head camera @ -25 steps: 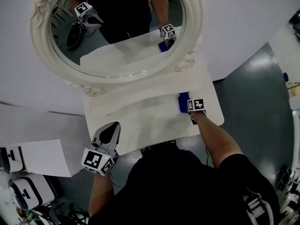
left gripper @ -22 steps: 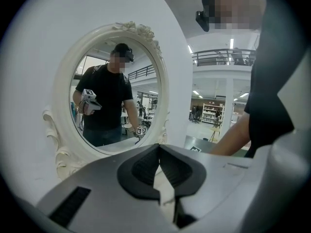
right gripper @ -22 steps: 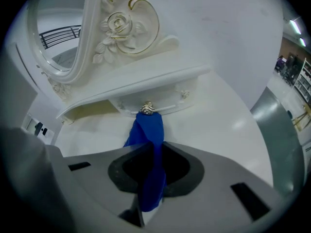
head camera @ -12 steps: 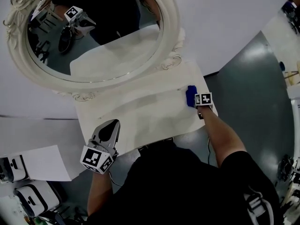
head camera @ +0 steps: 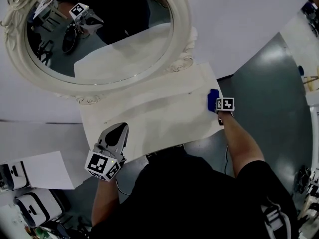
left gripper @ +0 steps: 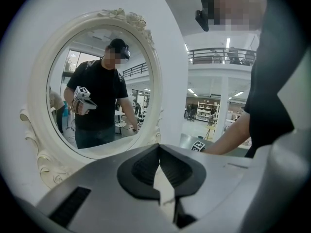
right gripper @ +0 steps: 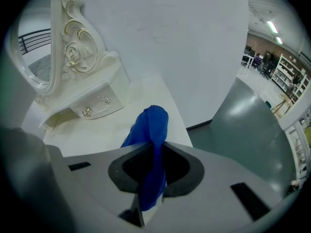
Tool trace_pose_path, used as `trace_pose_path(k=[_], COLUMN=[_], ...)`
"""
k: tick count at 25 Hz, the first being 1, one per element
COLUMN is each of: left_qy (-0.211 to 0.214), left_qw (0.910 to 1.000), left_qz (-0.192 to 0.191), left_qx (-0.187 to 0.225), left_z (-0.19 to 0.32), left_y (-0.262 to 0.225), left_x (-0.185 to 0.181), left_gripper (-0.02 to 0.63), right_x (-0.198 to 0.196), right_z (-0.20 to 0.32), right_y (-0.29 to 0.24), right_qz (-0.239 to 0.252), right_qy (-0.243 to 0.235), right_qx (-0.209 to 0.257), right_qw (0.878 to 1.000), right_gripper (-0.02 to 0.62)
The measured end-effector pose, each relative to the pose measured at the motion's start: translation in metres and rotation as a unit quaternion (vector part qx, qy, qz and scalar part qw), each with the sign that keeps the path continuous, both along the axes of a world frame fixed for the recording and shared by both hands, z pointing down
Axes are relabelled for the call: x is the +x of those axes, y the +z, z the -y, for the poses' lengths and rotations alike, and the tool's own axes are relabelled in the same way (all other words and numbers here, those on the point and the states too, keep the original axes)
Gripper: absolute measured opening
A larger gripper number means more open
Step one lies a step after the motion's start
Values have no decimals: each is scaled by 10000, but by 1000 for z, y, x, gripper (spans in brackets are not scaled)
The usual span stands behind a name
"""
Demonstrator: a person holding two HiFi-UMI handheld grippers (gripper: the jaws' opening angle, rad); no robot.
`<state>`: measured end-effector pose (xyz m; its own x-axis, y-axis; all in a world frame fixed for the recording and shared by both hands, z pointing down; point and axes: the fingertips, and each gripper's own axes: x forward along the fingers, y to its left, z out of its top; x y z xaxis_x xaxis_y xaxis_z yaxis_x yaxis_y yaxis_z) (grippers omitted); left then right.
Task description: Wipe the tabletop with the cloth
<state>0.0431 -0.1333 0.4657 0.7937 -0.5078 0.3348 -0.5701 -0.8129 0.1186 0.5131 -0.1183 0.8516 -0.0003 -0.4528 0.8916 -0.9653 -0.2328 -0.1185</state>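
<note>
- Right gripper (right gripper: 154,166) clamps the crumpled blue cloth (right gripper: 151,123), which rests at the 3 o'clock edge of the white wooden tabletop (head camera: 149,116) (head view).
- Left gripper (head camera: 117,133), jaws together on nothing, hangs at the tabletop's 7 o'clock corner, opposite the oval white carved-frame mirror (head camera: 124,54).

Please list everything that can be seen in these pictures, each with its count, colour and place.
tabletop: one, white, below the mirror.
mirror: one, oval, ornate white frame, at the table's back.
drawer unit: one, white, two small knobs, at the mirror's foot.
cloth: one, blue, at the tabletop's right edge.
sheet: one, white, left of the table.
devices: two, white and black, lower left corner of the head view.
floor: grey, right of the table.
left gripper: one, grey, jaws together, empty, over the table's near left corner.
right gripper: one, grey, jaws closed on the cloth.
</note>
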Motion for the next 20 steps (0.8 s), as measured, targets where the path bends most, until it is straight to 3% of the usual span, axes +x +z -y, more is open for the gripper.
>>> trace_pose_path(k=[5, 8, 15, 20], left_qy=[-46, -118, -425, -834], left_qw=[10000, 9998, 9987, 9958], left_qz=[-65, -118, -234, -293], left_qx=[23, 62, 168, 238], left_z=[-4, -6, -19, -35], left_y=[-4, -5, -12, -15], left_x=[-9, -19, -59, -107], left_gripper=[11, 11, 11, 11], right_x=[-4, -31, -147, -257], right_z=[1, 16, 45, 66], right_y=[-9, -25, -57, -72], right_qz=[-102, -142, -26, 329], right_qy=[149, -278, -1662, -2418], right_qx=[31, 346, 667, 772], right_qw=[9998, 9989, 9838, 9667], right_gripper=[41, 40, 40, 40])
